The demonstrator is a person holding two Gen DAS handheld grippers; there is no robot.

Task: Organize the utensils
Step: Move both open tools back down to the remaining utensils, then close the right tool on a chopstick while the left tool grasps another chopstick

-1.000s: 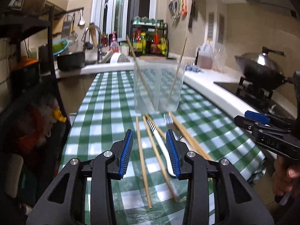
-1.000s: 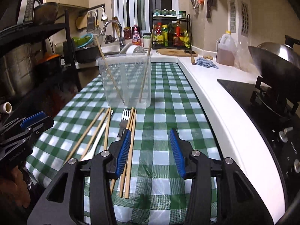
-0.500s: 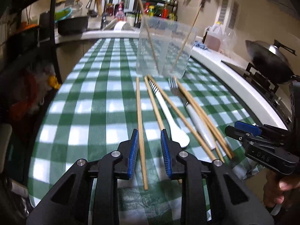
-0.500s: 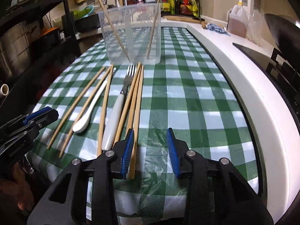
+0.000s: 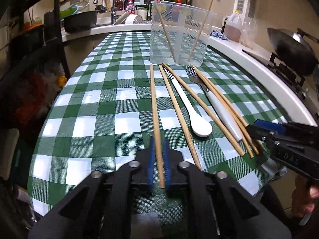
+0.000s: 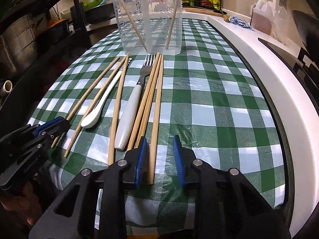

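Observation:
Several wooden chopsticks, a white spoon (image 5: pixel 199 127) and a white-handled fork (image 5: pixel 219 109) lie on the green checked cloth. They sit in front of a clear plastic container (image 5: pixel 179 31) that holds two upright chopsticks. My left gripper (image 5: pixel 158 139) is shut on the near end of the leftmost chopstick (image 5: pixel 154 103). My right gripper (image 6: pixel 159 139) straddles the rightmost chopstick (image 6: pixel 157 99). Its jaws are closing: the stick lies against the left pad, with a gap to the right pad. Each gripper shows at the edge of the other's view, the right gripper (image 5: pixel 253 128) and the left gripper (image 6: pixel 59 122).
A white counter edge (image 6: pixel 269 79) runs along the right, with a wok (image 5: pixel 289 45) on the stove beyond it. An oil jug (image 5: pixel 232 27) and a sink stand at the back. A dark shelf rack (image 5: pixel 57 29) is on the left. The cloth's front edge lies just under the grippers.
Both grippers dropped toward the cloth and tilted down. The left jaws closed onto the leftmost chopstick. The right jaws narrowed around the rightmost chopstick.

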